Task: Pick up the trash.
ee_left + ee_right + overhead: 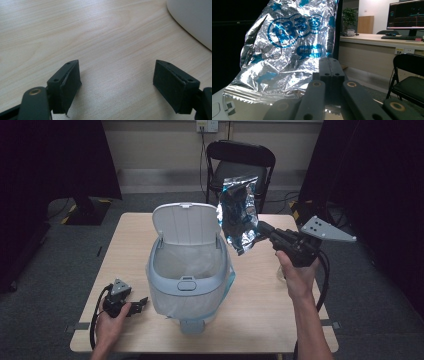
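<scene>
A crinkled silver foil bag (pixel 239 211) with blue print hangs in the air just right of the bin's raised lid. My right gripper (pixel 261 229) is shut on its lower edge; in the right gripper view the bag (pixel 287 45) rises above the closed jaws of that gripper (pixel 331 67). A white lidded bin (pixel 189 267) with a clear liner stands open at the table's middle. My left gripper (pixel 141 304) lies low on the wooden table (pixel 260 300) left of the bin, jaws open over bare wood in the left gripper view (pixel 117 82).
A black folding chair (pixel 240 167) stands behind the table's far edge. The bin's white wall (pixel 192 20) curves in at the upper right of the left gripper view. A desk with a monitor (pixel 407 17) is far off in the right gripper view.
</scene>
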The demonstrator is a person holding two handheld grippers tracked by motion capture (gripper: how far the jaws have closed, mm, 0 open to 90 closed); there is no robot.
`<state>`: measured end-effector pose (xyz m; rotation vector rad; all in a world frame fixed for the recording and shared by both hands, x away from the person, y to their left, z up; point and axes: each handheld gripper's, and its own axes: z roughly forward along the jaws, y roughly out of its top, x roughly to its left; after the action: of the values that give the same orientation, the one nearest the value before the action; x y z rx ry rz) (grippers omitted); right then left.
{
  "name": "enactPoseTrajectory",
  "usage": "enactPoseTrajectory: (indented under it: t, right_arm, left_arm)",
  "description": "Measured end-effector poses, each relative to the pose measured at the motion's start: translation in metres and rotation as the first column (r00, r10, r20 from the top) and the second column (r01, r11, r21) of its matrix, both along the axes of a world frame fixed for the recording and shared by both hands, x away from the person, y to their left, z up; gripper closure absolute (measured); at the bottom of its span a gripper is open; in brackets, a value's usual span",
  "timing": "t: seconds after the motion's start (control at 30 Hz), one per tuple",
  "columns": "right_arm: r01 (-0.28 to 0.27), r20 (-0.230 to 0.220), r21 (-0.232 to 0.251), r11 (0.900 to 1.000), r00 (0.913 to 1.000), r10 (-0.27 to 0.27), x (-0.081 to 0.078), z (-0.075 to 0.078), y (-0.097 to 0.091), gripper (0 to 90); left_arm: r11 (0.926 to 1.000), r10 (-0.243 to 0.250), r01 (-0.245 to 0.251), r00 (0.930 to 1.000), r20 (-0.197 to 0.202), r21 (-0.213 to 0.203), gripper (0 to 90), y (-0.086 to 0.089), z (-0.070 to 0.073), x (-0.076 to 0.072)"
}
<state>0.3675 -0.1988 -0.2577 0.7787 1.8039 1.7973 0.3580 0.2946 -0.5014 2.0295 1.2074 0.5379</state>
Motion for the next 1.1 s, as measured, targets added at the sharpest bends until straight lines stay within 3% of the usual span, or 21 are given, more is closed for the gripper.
enactPoseTrajectory:
  t: [0.27, 0.43, 0.73, 1.1]
  right_arm:
    - [-0.046, 0.033, -0.009, 0.9989, 0.9984, 0.046, -0.005, 0.006, 0.02, 90.0]
    - [-0.087, 0.036, -0.039, 0.9954, 0.9954, 0.089, -0.006, 0.007, 0.038, 90.0]
    - [-0.127, 0.013, -0.107, 0.9862, 0.9916, 0.129, -0.003, 0.003, 0.066, 90.0]
    - [-0.147, -0.018, -0.152, 0.9774, 0.9891, 0.146, 0.002, -0.007, 0.089, 90.0]
  left_arm:
    - [1.0, -0.001, 0.001, 1.0, 0.0, -0.001, 21.4, 0.0, 0.0, 0.0]
    - [1.0, 0.0, 0.0, 1.0, 0.001, -0.001, 21.4, 0.0, 0.0, 0.0]
    - [1.0, 0.001, -0.001, 1.0, 0.0, -0.002, 21.4, 0.0, 0.0, 0.0]
    - [1.0, 0.0, 0.0, 1.0, 0.0, -0.001, 21.4, 0.0, 0.0, 0.0]
